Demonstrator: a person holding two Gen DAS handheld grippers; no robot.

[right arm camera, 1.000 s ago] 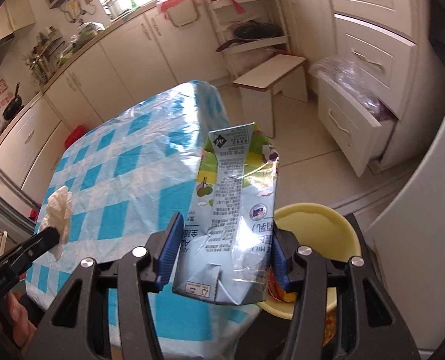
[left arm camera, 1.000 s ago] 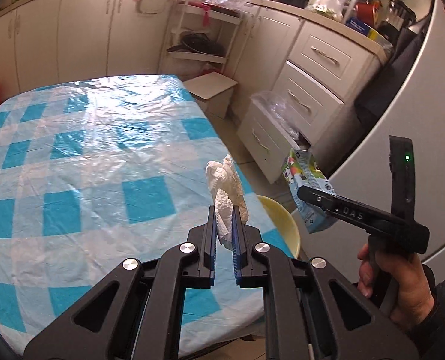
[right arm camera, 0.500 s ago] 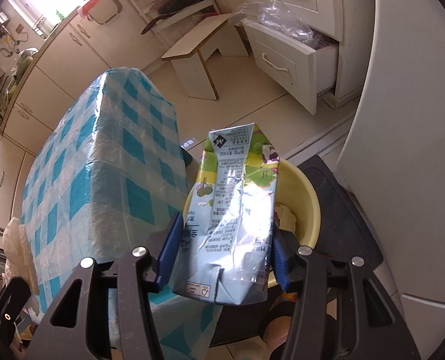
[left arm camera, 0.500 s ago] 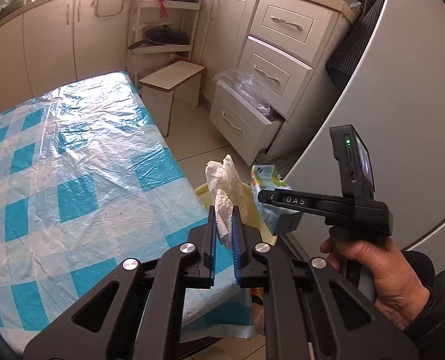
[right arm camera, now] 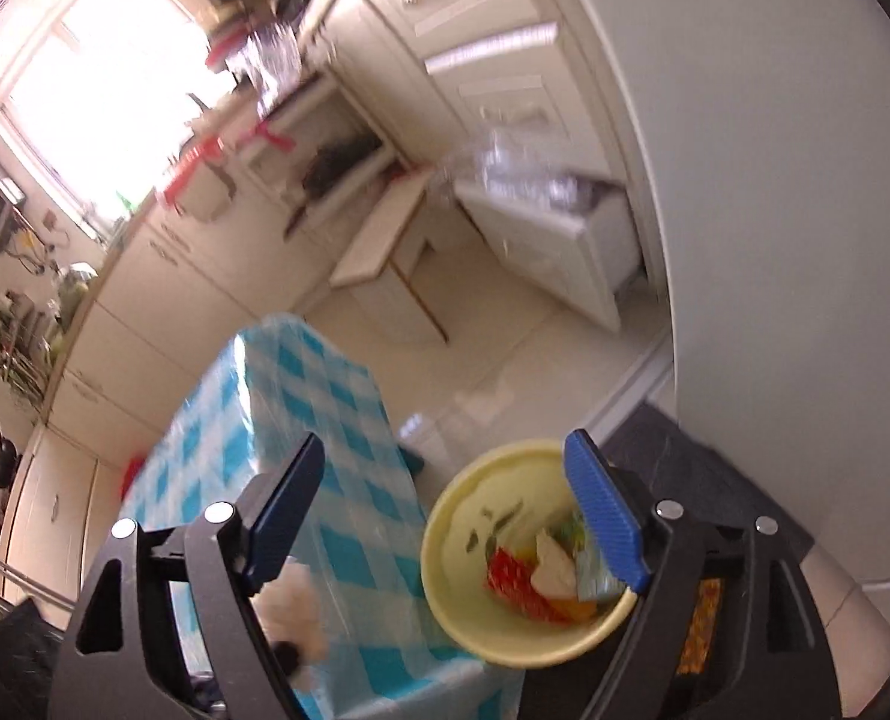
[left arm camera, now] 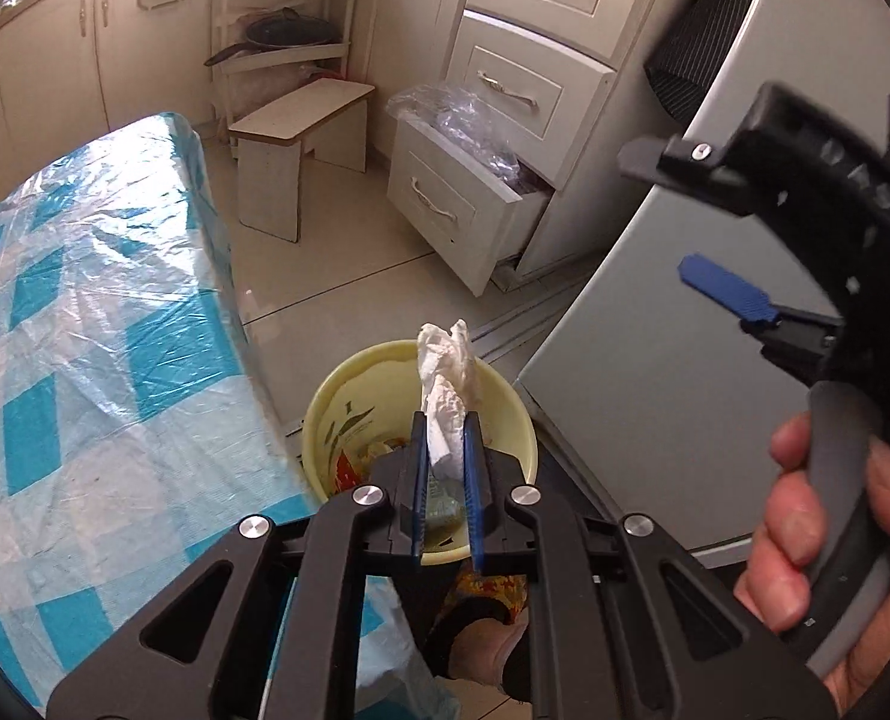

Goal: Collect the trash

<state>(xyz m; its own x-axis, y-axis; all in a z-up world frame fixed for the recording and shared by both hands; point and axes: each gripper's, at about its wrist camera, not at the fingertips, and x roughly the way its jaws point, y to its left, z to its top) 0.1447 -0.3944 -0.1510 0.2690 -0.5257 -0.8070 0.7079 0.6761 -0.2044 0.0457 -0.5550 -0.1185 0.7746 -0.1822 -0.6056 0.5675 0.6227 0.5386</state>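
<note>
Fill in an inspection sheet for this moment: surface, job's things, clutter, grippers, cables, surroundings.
Surface: table under a blue-and-white checked cloth with clear plastic over it; the visible part bears nothing.
Job's things: crumpled white tissue above the yellow bin; the bin stands on the floor by the table corner and holds colourful wrappers.
Clutter: crumpled clear plastic in the open bottom drawer.
Grippers: left gripper has the tissue between its fingers, jaws opening; right gripper jaws opening, nothing between them, over the bin.
Cables: nothing seen.
Surroundings: small stool, shelf rack with a pan, cream cabinets, grey appliance.
</note>
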